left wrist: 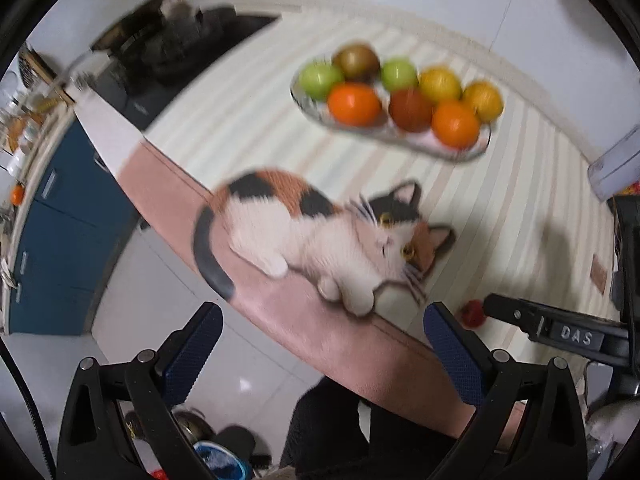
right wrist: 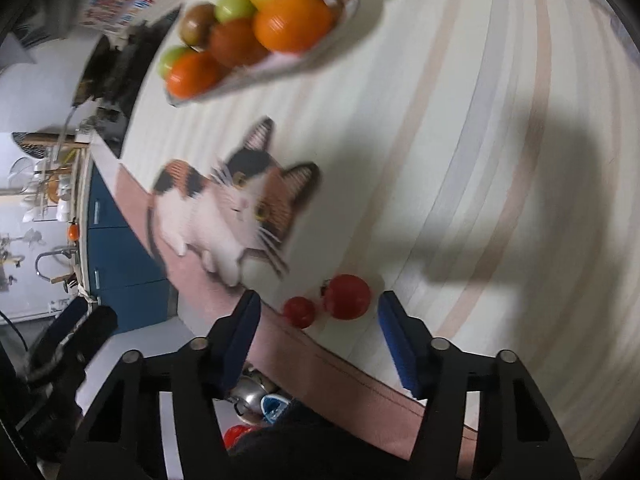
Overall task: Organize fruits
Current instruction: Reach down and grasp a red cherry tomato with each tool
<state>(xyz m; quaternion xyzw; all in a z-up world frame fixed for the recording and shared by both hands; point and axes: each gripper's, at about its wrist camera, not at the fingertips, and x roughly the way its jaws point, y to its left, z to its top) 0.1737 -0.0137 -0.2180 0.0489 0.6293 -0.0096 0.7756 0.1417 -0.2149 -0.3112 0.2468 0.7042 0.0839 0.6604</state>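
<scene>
Right claw (right wrist: pixel 318 320) spread wide, empty, straddling two red fruits (right wrist: pixel 347 296) at the surface (right wrist: pixel 460 168) edge, likely lined up to grab one. Left claw (left wrist: pixel 322 336) gaping, idle. Glass dish (right wrist: pixel 280 65) of fruit at 11 o'clock, presumably the destination.

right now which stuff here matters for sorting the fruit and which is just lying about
Part of the job:
- glass dish of fruit
- two red fruits loose on the mat
- right gripper, open

Just there:
- cat picture on the mat
- blue cabinet
</scene>
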